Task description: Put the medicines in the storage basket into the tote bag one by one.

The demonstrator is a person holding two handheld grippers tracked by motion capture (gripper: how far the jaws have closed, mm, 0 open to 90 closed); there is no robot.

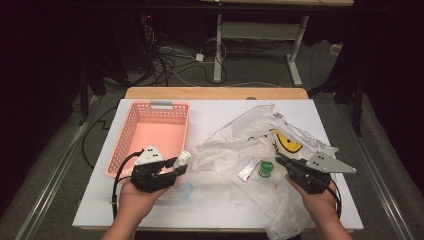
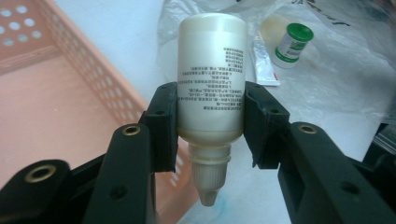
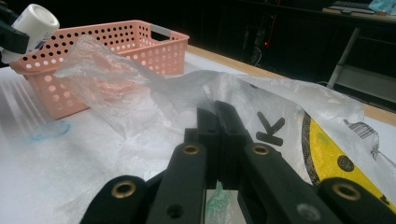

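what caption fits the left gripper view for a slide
Left tongs grip a white plastic dropper bottle, nozzle toward camera, beside the pink perforated plastic basket.

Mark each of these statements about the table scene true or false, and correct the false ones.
1. The left gripper holds a white bottle. True.
2. The bottle already lies in the pink basket. False: it is held in the jaws beside the basket's right rim.
3. The right gripper has its jaws wide open. False: they are shut, with the plastic bag lying around them.
4. A green-capped jar sits on the bag. True.
5. The basket stands right of the bag. False: it stands left of it in the high view.
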